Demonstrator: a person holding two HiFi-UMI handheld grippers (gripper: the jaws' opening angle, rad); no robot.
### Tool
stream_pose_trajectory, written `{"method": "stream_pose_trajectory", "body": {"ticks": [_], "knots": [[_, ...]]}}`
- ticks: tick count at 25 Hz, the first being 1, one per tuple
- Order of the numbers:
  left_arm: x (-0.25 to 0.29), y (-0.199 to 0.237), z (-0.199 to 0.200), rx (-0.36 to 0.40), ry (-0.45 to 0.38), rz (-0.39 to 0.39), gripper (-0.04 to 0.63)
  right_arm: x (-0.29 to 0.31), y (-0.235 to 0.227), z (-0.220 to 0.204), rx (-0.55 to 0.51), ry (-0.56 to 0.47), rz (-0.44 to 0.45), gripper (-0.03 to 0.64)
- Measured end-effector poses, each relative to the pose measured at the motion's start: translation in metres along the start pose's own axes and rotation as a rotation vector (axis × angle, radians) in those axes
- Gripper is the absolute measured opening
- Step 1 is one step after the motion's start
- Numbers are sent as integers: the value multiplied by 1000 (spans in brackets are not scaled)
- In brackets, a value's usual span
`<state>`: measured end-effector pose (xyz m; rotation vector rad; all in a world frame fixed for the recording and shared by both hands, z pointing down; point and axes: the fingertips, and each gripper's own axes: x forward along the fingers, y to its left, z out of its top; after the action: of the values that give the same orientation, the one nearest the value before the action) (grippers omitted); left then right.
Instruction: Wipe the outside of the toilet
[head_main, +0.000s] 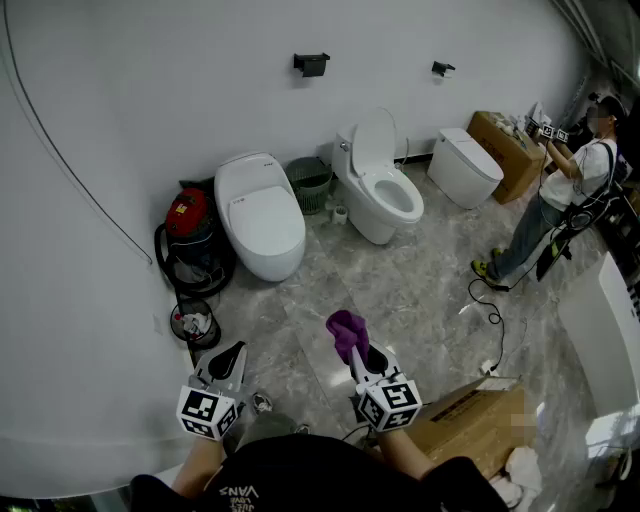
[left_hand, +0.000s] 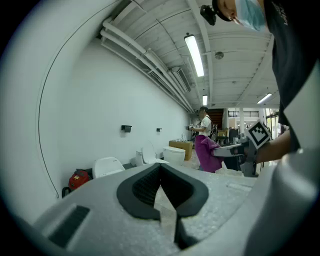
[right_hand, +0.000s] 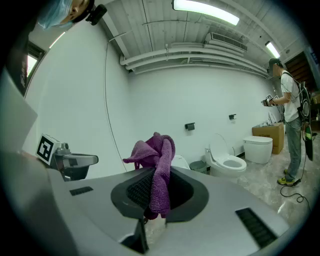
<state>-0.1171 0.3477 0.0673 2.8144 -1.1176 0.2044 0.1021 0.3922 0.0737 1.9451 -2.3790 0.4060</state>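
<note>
Three white toilets stand along the far wall: one with its lid down (head_main: 258, 215), one with its lid up (head_main: 381, 184) and a squat one with its lid down (head_main: 465, 166). My right gripper (head_main: 366, 357) is shut on a purple cloth (head_main: 346, 330) and is held over the floor, well short of the toilets. In the right gripper view the cloth (right_hand: 156, 155) bunches up above the right gripper (right_hand: 159, 172), with the lid-up toilet (right_hand: 227, 161) behind it. My left gripper (head_main: 236, 351) hangs beside it, shut and holding nothing. The left gripper view shows the left gripper (left_hand: 161, 167) with its pads together.
A red vacuum (head_main: 187, 215) and a dark bin (head_main: 310, 183) flank the nearest toilet. A cardboard box (head_main: 470, 420) lies by my right side. A cable (head_main: 490, 320) trails on the marble floor. A person (head_main: 560, 190) stands at the right near another box (head_main: 505, 150).
</note>
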Motion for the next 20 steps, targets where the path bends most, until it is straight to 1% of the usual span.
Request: {"method": "stream_pose_trajectory", "body": {"ticks": [4, 8, 11, 15, 20], "knots": [[-6, -2, -2, -2, -8, 3, 6, -3, 2, -2, -1, -7, 3, 43], [-9, -3, -4, -10, -12, 13, 6, -4, 3, 2, 32, -44, 22, 44], [-10, 1, -5, -20, -14, 25, 6, 2, 1, 0, 46, -41, 18, 44], [-4, 17, -12, -33, -3, 29, 6, 16, -2, -4, 71, -30, 2, 44], [23, 47, -8, -46, -14, 14, 6, 49, -7, 1, 76, -17, -22, 44]]}}
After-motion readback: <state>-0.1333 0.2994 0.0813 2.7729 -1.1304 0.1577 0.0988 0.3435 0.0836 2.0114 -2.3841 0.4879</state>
